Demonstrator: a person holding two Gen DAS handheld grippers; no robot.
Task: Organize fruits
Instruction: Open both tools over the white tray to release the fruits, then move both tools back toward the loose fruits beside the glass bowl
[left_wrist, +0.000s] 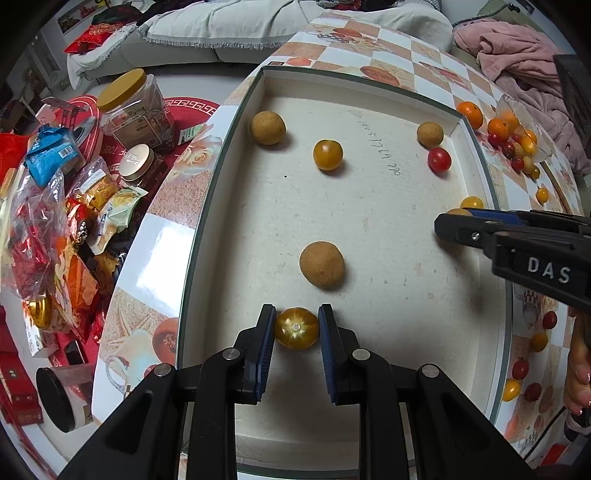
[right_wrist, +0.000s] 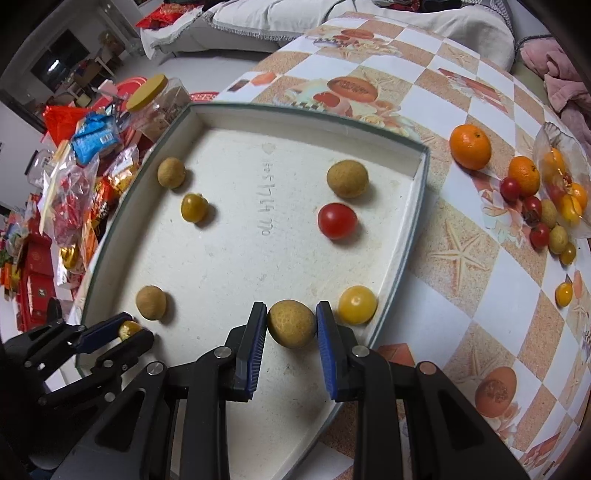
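Note:
A shallow white tray (left_wrist: 236, 155) (right_wrist: 417, 206) lies on the table and holds loose fruit. My left gripper (left_wrist: 296, 326) is shut on a yellow cherry tomato (left_wrist: 296, 328), also seen in the right wrist view (right_wrist: 128, 329), low over the tray's near left. My right gripper (right_wrist: 291, 324) is shut on a tan longan (right_wrist: 291, 323) near the tray's right wall; in the left wrist view it (left_wrist: 448, 221) enters from the right. In the tray lie three more longans (right_wrist: 347, 178), a red tomato (right_wrist: 337, 220) and yellow tomatoes (right_wrist: 357, 304).
A tipped clear bowl (right_wrist: 561, 173) spills tangerines (right_wrist: 470, 146), tomatoes and longans on the checkered tablecloth at the right. Loose tomatoes (left_wrist: 520, 369) lie right of the tray. Left of the table, a jar with a yellow lid (left_wrist: 133, 107) and snack bags (left_wrist: 48, 221) crowd a lower surface.

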